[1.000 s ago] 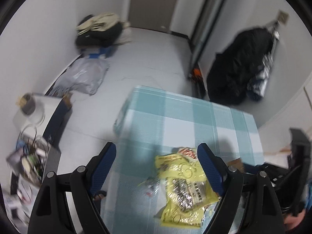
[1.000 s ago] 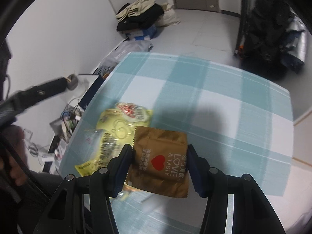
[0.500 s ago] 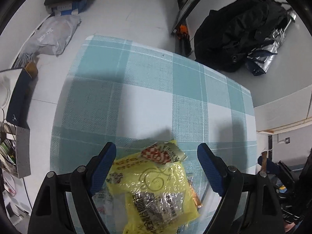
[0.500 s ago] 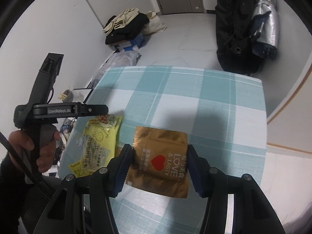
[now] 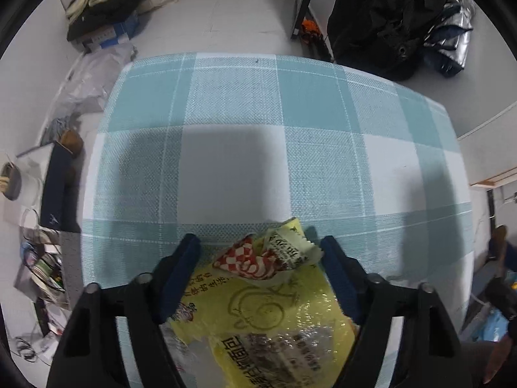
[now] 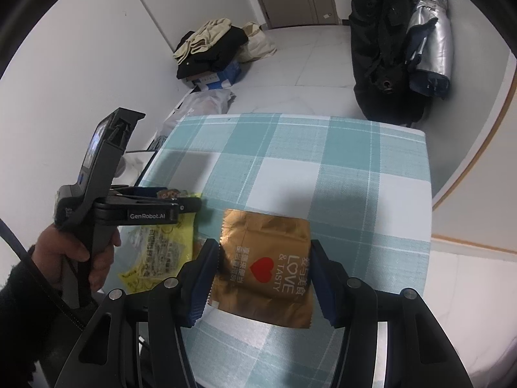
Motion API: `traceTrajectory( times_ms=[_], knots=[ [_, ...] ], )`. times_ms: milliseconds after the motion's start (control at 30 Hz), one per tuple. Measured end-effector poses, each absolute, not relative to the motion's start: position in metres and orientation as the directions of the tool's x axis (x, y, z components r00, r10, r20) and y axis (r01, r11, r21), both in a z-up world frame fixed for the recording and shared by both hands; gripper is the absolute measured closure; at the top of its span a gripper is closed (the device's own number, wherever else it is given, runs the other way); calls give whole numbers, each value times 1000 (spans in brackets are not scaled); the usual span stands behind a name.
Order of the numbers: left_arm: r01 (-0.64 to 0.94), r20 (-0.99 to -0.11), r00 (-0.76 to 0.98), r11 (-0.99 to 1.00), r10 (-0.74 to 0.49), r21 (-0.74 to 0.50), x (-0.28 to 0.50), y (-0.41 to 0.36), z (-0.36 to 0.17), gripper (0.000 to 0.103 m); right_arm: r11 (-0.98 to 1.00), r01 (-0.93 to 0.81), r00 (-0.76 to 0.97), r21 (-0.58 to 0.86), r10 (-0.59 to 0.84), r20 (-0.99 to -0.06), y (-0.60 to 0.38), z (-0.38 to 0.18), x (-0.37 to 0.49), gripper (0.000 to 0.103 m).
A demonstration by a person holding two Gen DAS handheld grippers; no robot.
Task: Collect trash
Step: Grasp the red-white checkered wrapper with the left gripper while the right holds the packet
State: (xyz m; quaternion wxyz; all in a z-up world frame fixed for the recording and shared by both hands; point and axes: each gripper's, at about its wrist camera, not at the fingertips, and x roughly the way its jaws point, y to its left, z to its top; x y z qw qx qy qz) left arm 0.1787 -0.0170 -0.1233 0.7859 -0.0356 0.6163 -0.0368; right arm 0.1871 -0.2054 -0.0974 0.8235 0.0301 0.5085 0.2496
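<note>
A yellow snack wrapper [image 5: 268,320] with a red-checked torn top lies at the near edge of the teal-and-white checked table [image 5: 258,135]. My left gripper [image 5: 260,252] is open and straddles it, low over the table; it also shows in the right wrist view [image 6: 181,205], above the yellow wrapper [image 6: 158,252]. A brown "LOVE & TASTY" packet [image 6: 268,262] sits between the fingers of my right gripper [image 6: 263,258], whose pads touch its two side edges; it stays there while the view shifts.
Off the table's left side are a dark box [image 5: 56,190], cables and clutter [image 5: 42,268] on the floor. A clothes pile [image 6: 210,48] and plastic bag [image 6: 200,106] lie beyond. Black and silver jackets [image 6: 397,42] hang at the far right.
My left gripper has come down and forward over the yellow wrapper, which now fills the gap between its fingers. My right gripper has lifted and turned right, with the brown packet fixed between its fingers.
</note>
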Motion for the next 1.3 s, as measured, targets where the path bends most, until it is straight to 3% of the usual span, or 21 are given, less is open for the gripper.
traceTrajectory(
  times_ms=[33,200,833,1100,1300],
  knots=[
    [19,-967,241,996,-89,-87,178,-17,-122,45,875,-379,360,303,440,-823,-206,-97,187,48],
    [11,-963,247,993,-113,-113,175,-13,-118,51,878,-373,362,299,435,-825,-207,-97,187,48],
    [-56,-869,397,938,-295,-343,176,12,-84,52,869,-370,344,329,457,-820,-184,-103,193,48],
    [-49,-778,553,920,-299,-388,159,32,-52,52,855,-390,362,344,485,-796,-169,-97,191,48],
    [-47,-725,646,935,-240,-352,143,42,-34,52,853,-385,401,352,498,-769,-165,-89,188,48]
  ],
)
